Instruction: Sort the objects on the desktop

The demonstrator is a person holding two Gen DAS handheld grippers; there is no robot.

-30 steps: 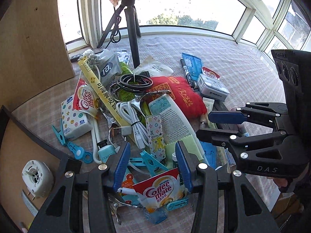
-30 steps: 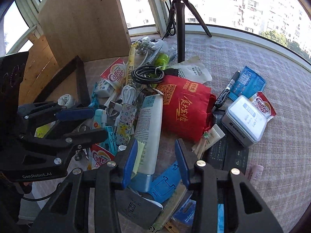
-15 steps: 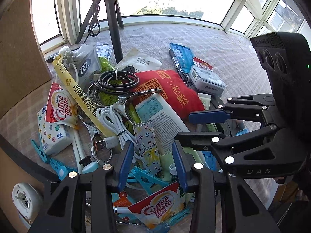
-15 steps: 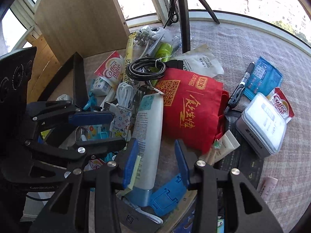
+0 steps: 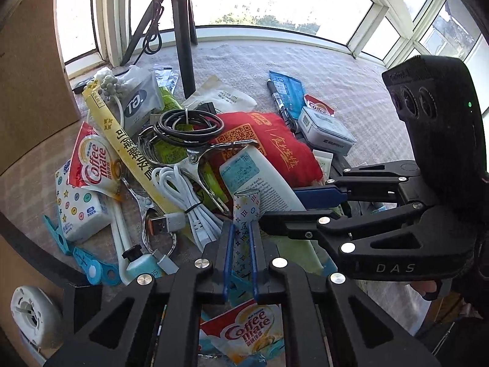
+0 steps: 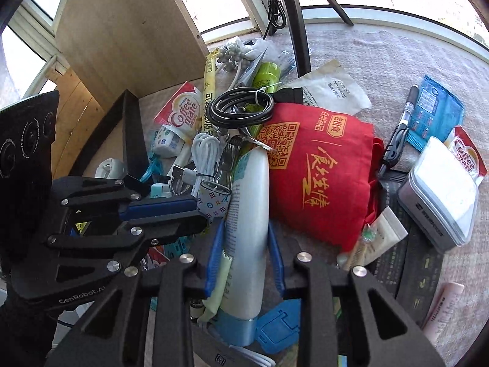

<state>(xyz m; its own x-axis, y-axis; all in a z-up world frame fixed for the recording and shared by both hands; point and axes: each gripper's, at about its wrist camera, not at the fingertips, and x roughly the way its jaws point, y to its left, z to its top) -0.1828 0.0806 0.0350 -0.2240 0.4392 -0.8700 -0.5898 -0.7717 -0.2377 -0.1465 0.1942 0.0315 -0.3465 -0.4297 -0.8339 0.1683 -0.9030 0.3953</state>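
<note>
A: Nearest first. Left hand-held gripper (image 5: pixel 241 263) points steeply down into the pile, jaws closing on the small patterned case (image 5: pixel 246 214); both blue pads look pressed against its sides. A Coffee mate sachet (image 5: pixel 244 333) lies under the gripper body.

B: And the right hand-held gripper (image 6: pixel 244 257)?

A: Jaws closing around the white lotion tube (image 6: pixel 247 214), which lies lengthwise between the pads, blue cap nearest the camera. Whether the pads already press it, I cannot tell; they stand right at its sides.

B: What crowds them?

A: The case leans against the tube's left side, so the two grippers sit just beside each other. A white USB cable (image 5: pixel 189 202) and a metal spring clip (image 5: pixel 198 159) lie touching the case's far left. A blue plastic stand (image 6: pixel 275 327) lies by the tube's cap.

B: Further out?

A: A red cloth bag (image 6: pixel 321 171) touches the tube's right side, with a coiled black cable (image 6: pixel 241 108) on its far corner. A grey tin (image 6: pixel 440 208) and a black pen (image 6: pixel 397 134) lie beyond, right. A tripod leg (image 5: pixel 183 46) stands on the tabletop (image 5: pixel 336 70) at the back.
</note>
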